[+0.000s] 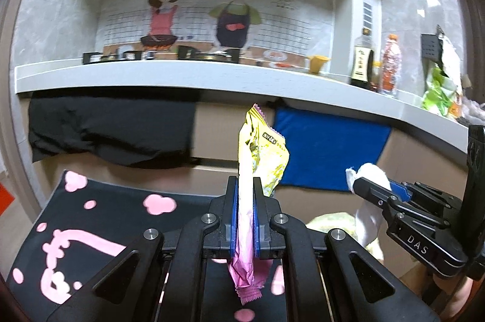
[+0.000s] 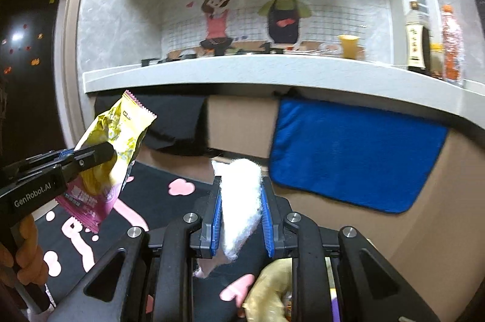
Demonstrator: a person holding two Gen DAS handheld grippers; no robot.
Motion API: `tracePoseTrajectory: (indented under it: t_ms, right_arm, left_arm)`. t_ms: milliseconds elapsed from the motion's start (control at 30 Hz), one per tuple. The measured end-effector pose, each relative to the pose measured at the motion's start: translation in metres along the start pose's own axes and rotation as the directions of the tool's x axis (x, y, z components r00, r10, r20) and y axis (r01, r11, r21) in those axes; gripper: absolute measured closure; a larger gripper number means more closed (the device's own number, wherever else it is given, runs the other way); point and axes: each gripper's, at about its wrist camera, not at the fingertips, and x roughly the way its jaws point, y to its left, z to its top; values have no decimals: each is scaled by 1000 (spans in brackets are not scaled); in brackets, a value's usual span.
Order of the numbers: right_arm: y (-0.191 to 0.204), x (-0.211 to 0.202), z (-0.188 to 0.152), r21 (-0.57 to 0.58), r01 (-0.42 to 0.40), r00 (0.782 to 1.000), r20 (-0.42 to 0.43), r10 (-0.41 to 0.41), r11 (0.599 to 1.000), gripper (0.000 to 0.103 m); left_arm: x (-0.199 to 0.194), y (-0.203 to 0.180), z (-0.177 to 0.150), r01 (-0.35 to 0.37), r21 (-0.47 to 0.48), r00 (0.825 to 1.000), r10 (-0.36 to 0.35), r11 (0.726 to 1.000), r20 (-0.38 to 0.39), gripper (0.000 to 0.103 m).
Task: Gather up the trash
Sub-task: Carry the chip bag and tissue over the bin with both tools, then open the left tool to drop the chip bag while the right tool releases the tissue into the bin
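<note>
My left gripper (image 1: 245, 185) is shut on a yellow and pink snack wrapper (image 1: 260, 149), which stands up between the blue pads and hangs out below them. The same wrapper (image 2: 115, 140) and left gripper (image 2: 100, 153) show at the left of the right wrist view. My right gripper (image 2: 241, 185) is shut on a crumpled white tissue (image 2: 241, 200); that right gripper (image 1: 359, 184) with the tissue (image 1: 371, 172) appears at the right of the left wrist view. Both grippers hang in the air in front of a kitchen counter (image 1: 182, 75), side by side.
Below lies a black mat with pink shapes (image 1: 91, 219). A black cloth (image 1: 112, 131) and a blue towel (image 1: 330, 149) hang from the counter front. On the counter stand a stove (image 1: 160, 53), a dark bottle (image 1: 362, 61), an orange bottle (image 1: 391, 64) and a green bag (image 1: 439, 91). Something yellowish (image 2: 269, 288) sits under the right gripper.
</note>
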Motion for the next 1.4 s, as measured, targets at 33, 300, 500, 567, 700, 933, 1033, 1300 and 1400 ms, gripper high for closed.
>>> tracePoseTrajectory:
  t_ms: [33, 300, 500, 567, 700, 933, 1033, 1300, 1400]
  right_arm:
    - [-4, -3, -1, 2, 7, 1000, 3, -7, 1000, 82]
    - [-53, -31, -8, 51, 89, 996, 26, -90, 995, 82]
    - [-87, -40, -19, 91, 144, 989, 19, -146, 985, 82]
    - [-96, -41, -24, 96, 160, 987, 11, -162, 982, 82]
    - [-114, -42, -35, 110, 194, 981, -9, -194, 975, 82]
    - [-141, -36, -53, 150, 224, 974, -49, -219, 963, 82]
    - [-150, -32, -62, 164, 231, 973, -65, -223, 959, 82]
    - [-169, -16, -81, 195, 233, 970, -118, -213, 953, 82]
    - [-172, -10, -85, 203, 230, 970, -132, -206, 952, 82]
  left_arm:
    - [2, -7, 0, 10, 7, 1000, -10, 1000, 0, 95]
    - [21, -57, -4, 99, 30, 995, -99, 995, -20, 95]
    - [46, -91, -17, 171, 41, 983, -168, 984, -75, 95]
    - [54, -100, -22, 193, 40, 978, -189, 980, -92, 95]
    - [71, -116, -31, 237, 29, 966, -232, 971, -117, 95]
    - [100, -136, -50, 280, 7, 944, -274, 960, -182, 95]
    - [112, -139, -60, 287, -6, 935, -282, 958, -215, 95]
    - [146, -144, -82, 304, -55, 906, -307, 951, -290, 95]
    - [156, -144, -86, 316, -71, 893, -322, 946, -315, 95]
